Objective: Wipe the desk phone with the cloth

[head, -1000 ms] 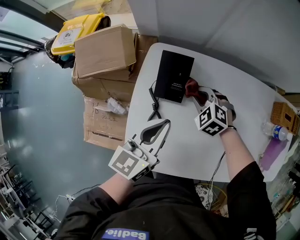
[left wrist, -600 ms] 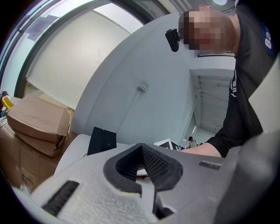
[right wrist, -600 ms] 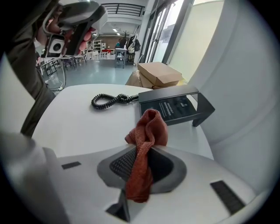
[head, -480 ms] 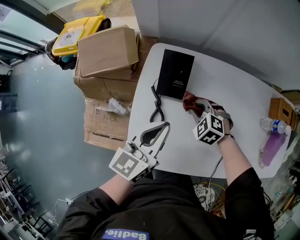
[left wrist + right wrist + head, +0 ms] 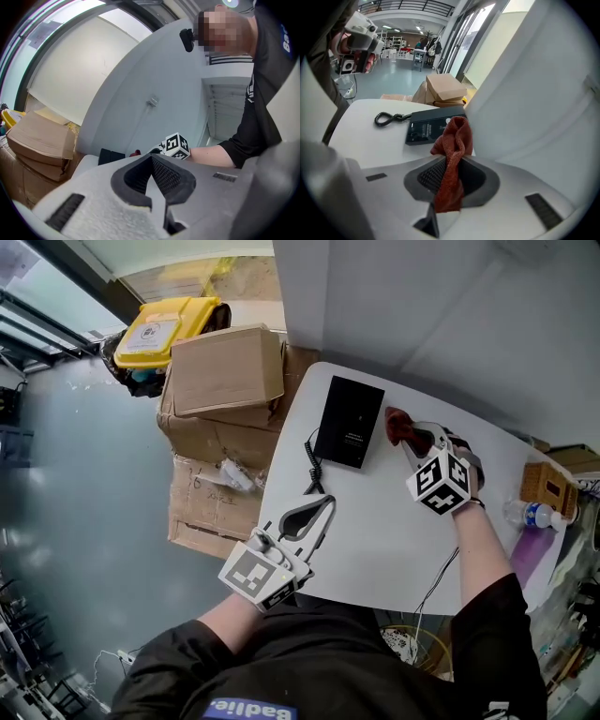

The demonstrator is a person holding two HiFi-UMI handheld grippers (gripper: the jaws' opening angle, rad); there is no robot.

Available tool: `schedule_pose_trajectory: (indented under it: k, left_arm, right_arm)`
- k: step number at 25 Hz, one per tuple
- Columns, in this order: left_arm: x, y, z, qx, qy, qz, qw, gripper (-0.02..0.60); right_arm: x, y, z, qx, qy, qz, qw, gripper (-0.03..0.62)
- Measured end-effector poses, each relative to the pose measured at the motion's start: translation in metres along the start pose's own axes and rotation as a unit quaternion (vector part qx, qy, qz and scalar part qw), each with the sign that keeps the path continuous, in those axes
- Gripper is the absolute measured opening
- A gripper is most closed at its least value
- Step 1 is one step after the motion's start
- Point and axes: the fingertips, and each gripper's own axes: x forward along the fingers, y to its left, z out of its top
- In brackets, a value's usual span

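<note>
The black desk phone lies flat near the far edge of the white table, its coiled cord trailing toward me. My right gripper is shut on a red cloth, just right of the phone with a small gap between them. In the right gripper view the cloth bunches up out of the shut right gripper, with the phone beyond it. My left gripper rests shut and empty at the table's near left, its jaws touching in the left gripper view.
Cardboard boxes and a yellow bin stand off the table's left side. A wooden box and a water bottle sit at the right end. A thin cable hangs over the near edge. A grey wall lies close behind.
My right gripper has carried the cloth off the phone's near right corner to a spot beside its right edge. The left gripper has stayed put.
</note>
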Motion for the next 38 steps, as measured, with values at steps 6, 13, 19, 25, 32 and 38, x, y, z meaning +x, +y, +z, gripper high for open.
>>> schedule_pose_trajectory:
  k: [6,13,19,25,32,38]
  left_arm:
    - [0.013,0.004,0.037,0.008,-0.022,0.001,0.9997,0.012]
    - [0.021,0.022,0.039,0.004,-0.03,0.016,0.9994,0.014]
    - [0.018,0.037,0.024,-0.015,-0.03,0.032,0.999,0.014]
    - [0.003,0.05,0.015,-0.032,-0.035,0.048,0.9977,0.012]
    - [-0.019,0.068,0.018,-0.04,-0.056,0.069,0.9953,0.012]
    - [-0.044,0.08,0.017,-0.048,-0.064,0.089,0.9929,0.014]
  right_arm:
    - [0.007,-0.056,0.026,-0.018,-0.006,-0.016,1.0,0.08]
    - [0.046,-0.094,0.035,-0.038,0.008,-0.011,0.999,0.08]
    - [0.078,-0.091,0.03,-0.059,0.033,0.018,0.998,0.08]
    - [0.087,-0.086,0.048,-0.079,0.036,0.042,0.995,0.08]
    - [0.102,-0.078,0.09,-0.108,0.032,0.063,0.992,0.08]
    - [0.113,-0.07,0.126,-0.131,0.027,0.064,0.989,0.08]
